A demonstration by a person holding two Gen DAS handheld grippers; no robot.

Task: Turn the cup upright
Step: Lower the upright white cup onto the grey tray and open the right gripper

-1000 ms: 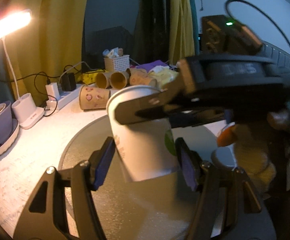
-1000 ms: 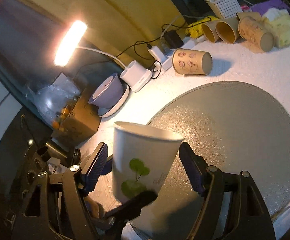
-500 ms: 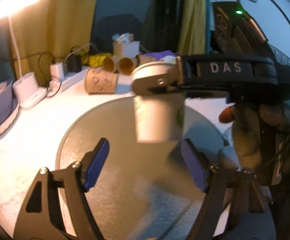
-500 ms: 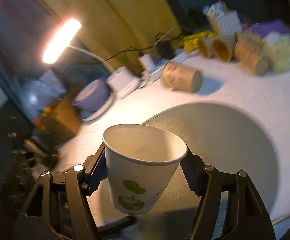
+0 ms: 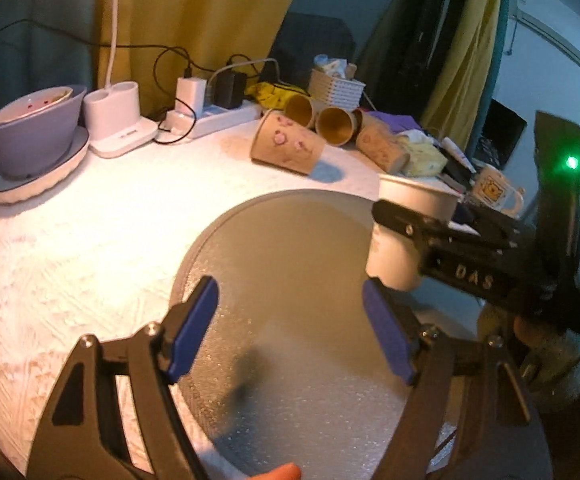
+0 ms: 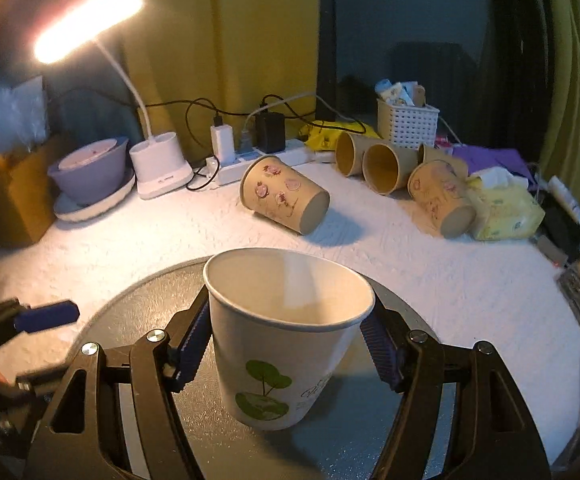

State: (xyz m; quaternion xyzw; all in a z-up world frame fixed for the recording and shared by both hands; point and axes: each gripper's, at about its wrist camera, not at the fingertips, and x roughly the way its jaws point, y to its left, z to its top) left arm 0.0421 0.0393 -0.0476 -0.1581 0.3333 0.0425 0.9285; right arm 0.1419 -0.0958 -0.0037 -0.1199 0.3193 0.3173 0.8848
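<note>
A white paper cup with a green tree print [image 6: 286, 340] is held upright, mouth up, between the blue pads of my right gripper [image 6: 288, 338], just above the round grey mat [image 6: 370, 448]. In the left wrist view the same cup [image 5: 404, 220] sits at the right edge of the mat [image 5: 290, 280], clamped by the right gripper [image 5: 418, 236]. My left gripper [image 5: 290, 330] is open and empty over the mat, to the left of the cup. A left fingertip [image 6: 46, 316] shows at the left of the right wrist view.
A brown printed cup [image 6: 286, 200] lies on its side behind the mat. Several more brown cups [image 6: 386, 168] lie near a white basket [image 6: 408, 126]. A purple bowl [image 6: 90, 176], lamp base [image 6: 162, 168], power strip [image 6: 258, 160] and tissue pack [image 6: 506, 208] line the back.
The left gripper let go of the cup and drew back to the left. The right gripper closed on the cup, carried it rightwards and lowered it toward the mat, upright.
</note>
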